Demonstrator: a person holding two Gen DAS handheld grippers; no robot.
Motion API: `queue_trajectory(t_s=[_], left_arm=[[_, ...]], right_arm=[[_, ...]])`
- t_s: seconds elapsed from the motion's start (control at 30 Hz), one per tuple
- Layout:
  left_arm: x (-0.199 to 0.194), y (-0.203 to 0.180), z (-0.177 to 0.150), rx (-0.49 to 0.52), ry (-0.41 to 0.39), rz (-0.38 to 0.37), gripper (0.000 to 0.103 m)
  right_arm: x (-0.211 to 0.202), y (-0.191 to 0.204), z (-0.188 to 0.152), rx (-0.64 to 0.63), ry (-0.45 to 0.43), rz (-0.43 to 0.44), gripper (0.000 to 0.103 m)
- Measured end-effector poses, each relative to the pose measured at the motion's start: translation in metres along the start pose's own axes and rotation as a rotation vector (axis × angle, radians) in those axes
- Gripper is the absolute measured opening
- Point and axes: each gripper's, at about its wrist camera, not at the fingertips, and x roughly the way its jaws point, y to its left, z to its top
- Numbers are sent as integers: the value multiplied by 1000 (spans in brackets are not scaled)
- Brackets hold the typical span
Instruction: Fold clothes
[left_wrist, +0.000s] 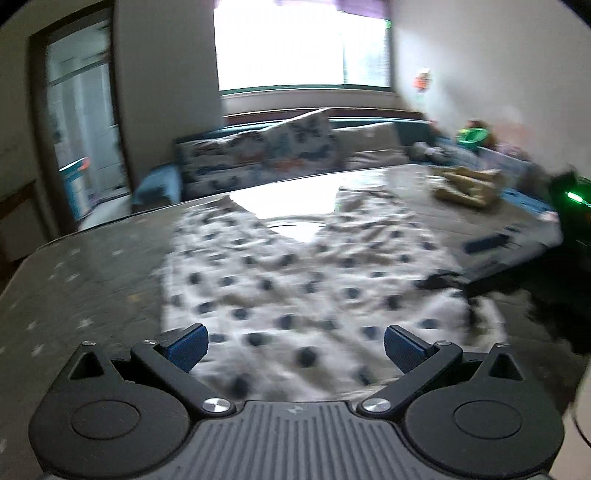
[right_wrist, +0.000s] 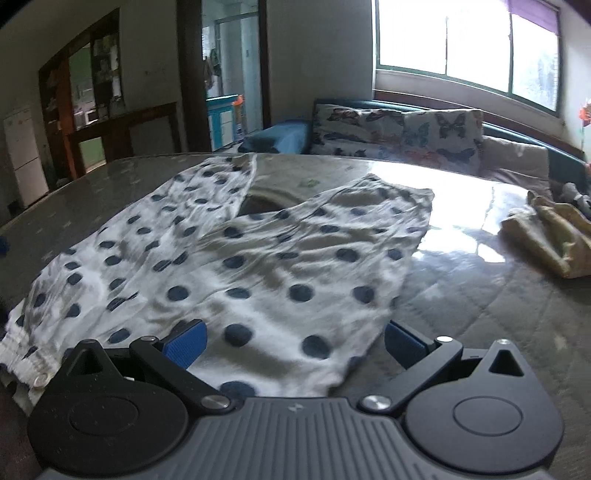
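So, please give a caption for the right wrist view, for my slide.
Open right gripper above polka-dot shorts spread flat on the table, before folding.

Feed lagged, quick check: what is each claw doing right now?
Left claw: open, holding nothing, above the polka-dot shorts.
Right claw: open, holding nothing, over the polka-dot shorts.

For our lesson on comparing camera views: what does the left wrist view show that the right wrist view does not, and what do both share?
Only the left wrist view shows a green light at its right edge.

Only the right wrist view shows the white fridge and the shorts' gathered waistband.

Both show the spotted shorts spread on the table, the crumpled yellow cloth, the butterfly cushions, and an open gripper: left, right.
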Motion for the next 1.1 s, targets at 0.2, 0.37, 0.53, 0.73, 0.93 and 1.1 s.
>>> queue_trajectory(t_s=[0.2, 0.37, 0.53, 0.73, 0.93, 1.1], left_arm=[[-1, -50, 6, 94, -7, -141, 103], [3, -85, 6, 156, 1, -236, 103], [13, -109, 2, 226, 23, -265, 102], [26, -121, -1, 264, 50, -281, 93], [35, -124, -2, 281, 70, -291, 84], [38, -128, -4, 304, 78, -325, 76]], right_arm=[[3, -31, 11, 81, 32, -15, 103], [8, -53, 17, 124, 48, -53, 103], [16, -68, 25, 130, 65, -85, 103], [28, -86, 38, 154, 73, -113, 103], [47, -108, 60, 205, 76, -144, 94], [72, -133, 76, 296, 99, -148, 83]])
